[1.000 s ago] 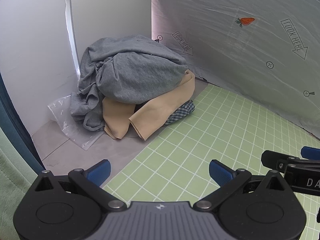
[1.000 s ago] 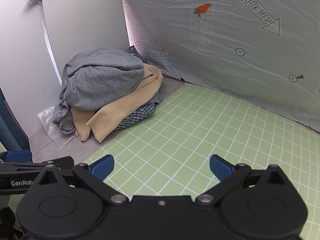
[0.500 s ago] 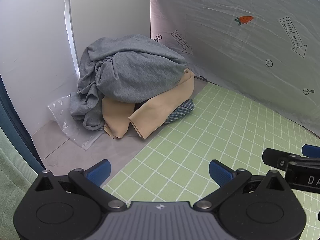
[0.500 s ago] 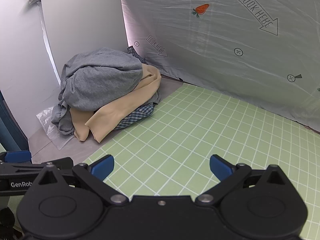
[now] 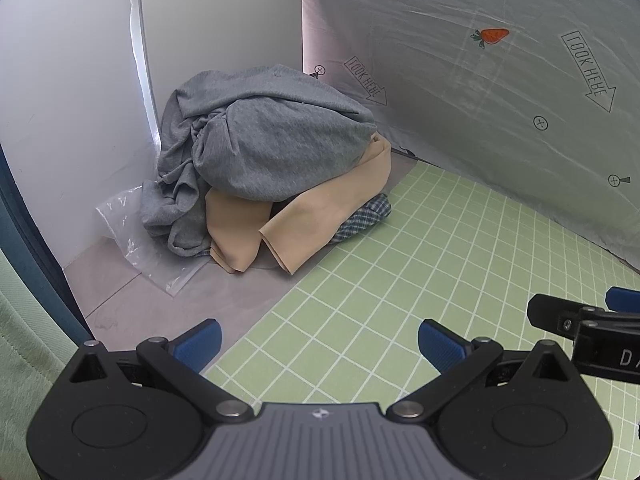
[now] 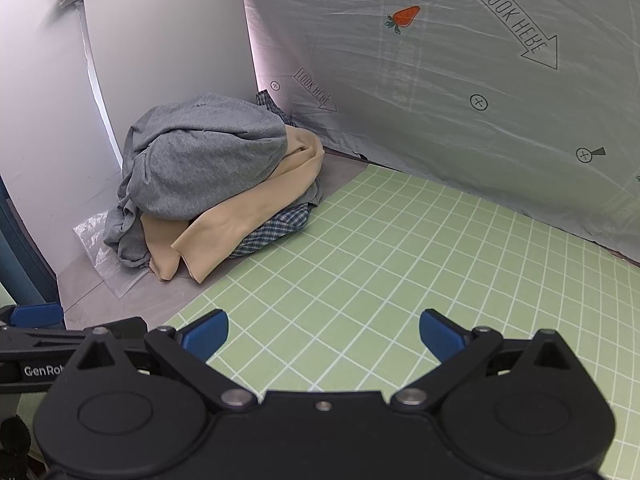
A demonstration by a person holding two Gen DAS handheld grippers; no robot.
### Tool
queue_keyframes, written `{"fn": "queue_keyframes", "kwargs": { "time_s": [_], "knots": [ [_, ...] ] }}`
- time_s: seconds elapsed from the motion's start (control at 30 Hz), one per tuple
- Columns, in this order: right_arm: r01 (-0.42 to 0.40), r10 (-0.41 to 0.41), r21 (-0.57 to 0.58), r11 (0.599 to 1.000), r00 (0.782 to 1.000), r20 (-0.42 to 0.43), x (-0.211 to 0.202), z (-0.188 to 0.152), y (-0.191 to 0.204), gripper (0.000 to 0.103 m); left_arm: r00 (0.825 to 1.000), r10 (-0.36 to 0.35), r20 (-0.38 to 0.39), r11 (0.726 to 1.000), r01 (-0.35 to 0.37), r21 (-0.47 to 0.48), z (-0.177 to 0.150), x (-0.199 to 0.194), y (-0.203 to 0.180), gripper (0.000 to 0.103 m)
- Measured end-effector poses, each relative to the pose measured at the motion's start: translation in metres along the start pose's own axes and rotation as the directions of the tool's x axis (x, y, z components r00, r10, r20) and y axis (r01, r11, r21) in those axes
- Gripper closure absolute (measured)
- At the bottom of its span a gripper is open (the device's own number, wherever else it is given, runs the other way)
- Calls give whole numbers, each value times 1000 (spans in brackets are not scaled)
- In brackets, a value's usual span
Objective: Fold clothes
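Crumpled grey knit garment (image 5: 272, 148) atop smooth beige cloth (image 5: 320, 216), w/ checked shirt (image 5: 364, 216) under

the grey garment (image 5: 276, 148) is a soft, matt, heathered knit cloth, creased. the tan garment (image 5: 328, 208) looks smoother, a fine matt cloth. the plaid cloth (image 5: 366, 216) is a thin woven check. the bag (image 5: 124, 228) under them is clear, crinkled, shiny plastic. the mat (image 6: 400, 264) is smooth, matt green with printed white lines. the backdrop (image 6: 460, 80) is a thin, wrinkled, faintly glossy sheet. the left gripper (image 5: 319, 340) is matt black plastic with blue, rubbery pads (image 5: 440, 346) and metal pins.
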State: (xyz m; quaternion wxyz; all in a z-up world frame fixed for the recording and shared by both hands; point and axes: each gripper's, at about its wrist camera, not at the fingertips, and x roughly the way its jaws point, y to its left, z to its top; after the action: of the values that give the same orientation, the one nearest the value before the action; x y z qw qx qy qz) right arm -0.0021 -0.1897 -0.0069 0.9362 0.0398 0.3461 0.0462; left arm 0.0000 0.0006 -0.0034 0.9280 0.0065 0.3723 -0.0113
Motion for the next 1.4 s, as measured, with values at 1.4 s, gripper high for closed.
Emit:
{"fn": "queue_keyframes", "kwargs": {
  "time_s": [1.4],
  "knots": [
    [-15,14,22,1000,999,39,195,138,85,0,998,68,14,992,-66,-112,171,164,119,3]
  ]
}}
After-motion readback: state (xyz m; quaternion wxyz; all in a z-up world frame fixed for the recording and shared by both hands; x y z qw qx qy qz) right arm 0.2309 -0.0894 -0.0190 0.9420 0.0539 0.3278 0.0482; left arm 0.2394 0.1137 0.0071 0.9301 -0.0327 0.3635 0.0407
